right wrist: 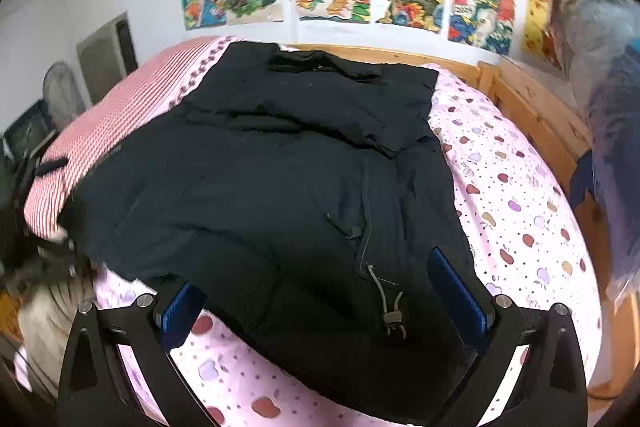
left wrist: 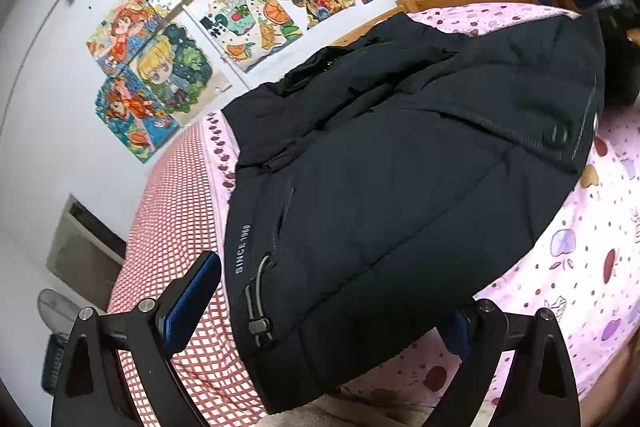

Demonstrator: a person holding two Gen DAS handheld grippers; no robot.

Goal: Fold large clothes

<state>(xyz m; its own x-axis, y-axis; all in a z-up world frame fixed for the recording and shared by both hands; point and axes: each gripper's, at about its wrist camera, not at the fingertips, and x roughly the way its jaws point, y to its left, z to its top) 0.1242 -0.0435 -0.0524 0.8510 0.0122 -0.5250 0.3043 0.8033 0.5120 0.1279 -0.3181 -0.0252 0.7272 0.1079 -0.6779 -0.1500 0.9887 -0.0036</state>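
A dark padded jacket (left wrist: 400, 187) lies spread on the pink patterned bedsheet (left wrist: 580, 267), its collar toward the wall of drawings (left wrist: 224, 27) and its hem nearest the person. The left gripper (left wrist: 320, 311) stands wide apart, the jacket's hem corner with the drawcord toggle (left wrist: 258, 325) lying between its fingers, though the pads do not seem to press on it. The right gripper (right wrist: 324, 303) is likewise spread, hovering over the other hem corner, nothing clamped.

To my eye the fold is about to start from the hem. To do it well, each gripper should probably bite both layers of the puffy cloth at its own corner, clear of the dangling cord, then lift evenly so the hem travels straight toward the collar. An uneven lift would likely skew the bulky filling.
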